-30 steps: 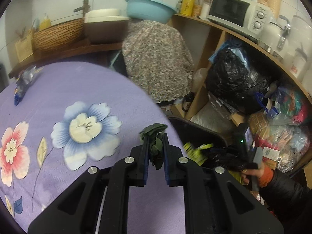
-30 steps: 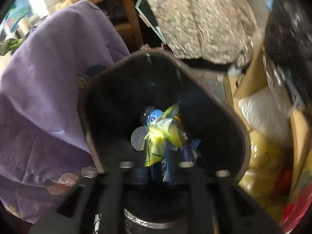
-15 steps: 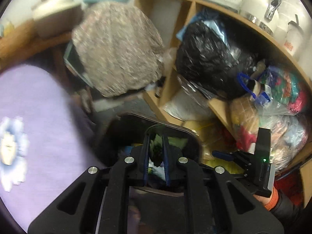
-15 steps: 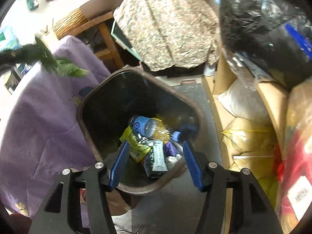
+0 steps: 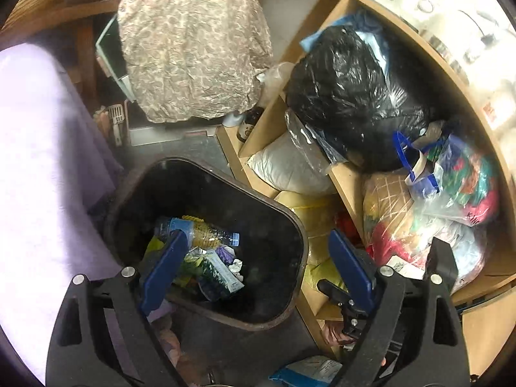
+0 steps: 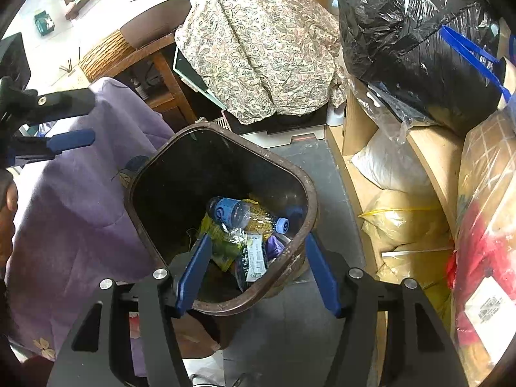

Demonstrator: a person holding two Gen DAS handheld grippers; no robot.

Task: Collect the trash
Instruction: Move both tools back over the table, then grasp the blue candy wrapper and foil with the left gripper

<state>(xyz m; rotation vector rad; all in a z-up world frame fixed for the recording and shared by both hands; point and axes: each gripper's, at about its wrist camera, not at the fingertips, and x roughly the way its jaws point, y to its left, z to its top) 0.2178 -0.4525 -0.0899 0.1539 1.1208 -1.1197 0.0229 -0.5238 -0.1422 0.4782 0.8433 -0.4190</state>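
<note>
Scuffed plastic bin point(image 6: 309, 190), glossy black bag point(image 5: 348, 96), matt purple cloth point(image 6: 74, 200)

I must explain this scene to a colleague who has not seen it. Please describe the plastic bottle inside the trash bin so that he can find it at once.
Start at the dark brown trash bin standing on the floor between the purple tablecloth and the wooden shelves. Look down to the pile of wrappers at its bottom. The plastic bottle lies on its side on top, the only clear, rounded item, with a blue label and a blue cap.

The far, upper parts of the left-wrist view were blurred and overexposed; appliances on the wooden shelf point(image 5: 458, 87) could not be identified. Wrappers beneath the plastic bottle point(image 6: 245, 214) lay partly hidden.
</note>
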